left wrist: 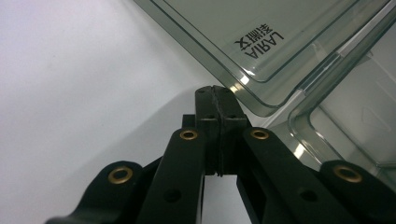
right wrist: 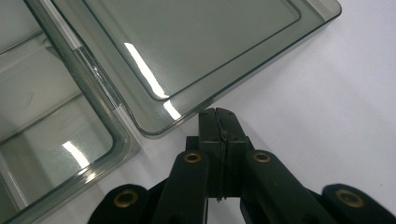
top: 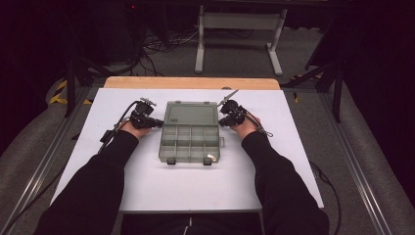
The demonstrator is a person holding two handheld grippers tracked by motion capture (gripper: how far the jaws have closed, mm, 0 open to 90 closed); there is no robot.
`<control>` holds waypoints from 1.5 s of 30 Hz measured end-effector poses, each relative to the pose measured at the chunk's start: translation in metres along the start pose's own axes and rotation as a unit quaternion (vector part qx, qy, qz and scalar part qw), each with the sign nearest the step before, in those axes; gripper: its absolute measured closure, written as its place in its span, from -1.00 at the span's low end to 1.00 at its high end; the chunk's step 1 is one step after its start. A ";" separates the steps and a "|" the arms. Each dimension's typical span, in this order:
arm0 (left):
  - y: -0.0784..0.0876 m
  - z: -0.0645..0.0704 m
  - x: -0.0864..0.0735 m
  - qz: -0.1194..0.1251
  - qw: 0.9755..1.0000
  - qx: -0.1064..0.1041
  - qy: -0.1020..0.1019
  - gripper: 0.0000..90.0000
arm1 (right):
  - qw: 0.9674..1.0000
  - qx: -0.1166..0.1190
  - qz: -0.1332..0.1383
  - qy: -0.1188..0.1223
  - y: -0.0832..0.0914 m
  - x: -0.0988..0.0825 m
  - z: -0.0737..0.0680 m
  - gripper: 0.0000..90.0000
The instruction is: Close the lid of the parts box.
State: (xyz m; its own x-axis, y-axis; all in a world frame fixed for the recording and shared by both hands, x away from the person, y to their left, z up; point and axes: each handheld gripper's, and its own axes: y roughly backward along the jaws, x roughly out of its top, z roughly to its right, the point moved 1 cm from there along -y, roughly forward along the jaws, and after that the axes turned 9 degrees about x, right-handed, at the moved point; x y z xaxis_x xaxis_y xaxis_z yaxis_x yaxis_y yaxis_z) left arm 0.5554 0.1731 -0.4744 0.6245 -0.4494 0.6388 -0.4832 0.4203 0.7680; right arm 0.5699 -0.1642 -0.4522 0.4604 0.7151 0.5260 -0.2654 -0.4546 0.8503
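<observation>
Organizer box [top: 190,132] lying open at the middle of the tabletop [top: 147,191], lid [top: 191,114] folded flat on the far side, compartments toward the near edge. Left gripper [top: 157,122] and right gripper [top: 222,121] rest at the lid's left and right corners, each with jaws pressed together and holding nothing (tips just beside the lid rim, contact uncertain). Judged stage: box opened; closing the lid appears not yet begun. Tabletop white, wooden strip at far edge; room dark, with cables [top: 161,44] and a table frame [top: 240,34] beyond.
</observation>
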 end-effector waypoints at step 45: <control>-0.003 0.004 0.004 0.008 1.000 0.023 -0.011 1.00 | 1.000 -0.011 0.013 -0.005 -0.004 0.005 0.003 1.00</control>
State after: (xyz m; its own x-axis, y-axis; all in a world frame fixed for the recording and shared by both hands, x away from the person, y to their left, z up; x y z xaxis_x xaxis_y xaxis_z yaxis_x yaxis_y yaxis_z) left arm 0.5567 0.1666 -0.4745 0.6025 -0.4609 0.6516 -0.5209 0.3916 0.7585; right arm 0.5755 -0.1603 -0.4535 0.4617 0.6982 0.5472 -0.2947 -0.4611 0.8370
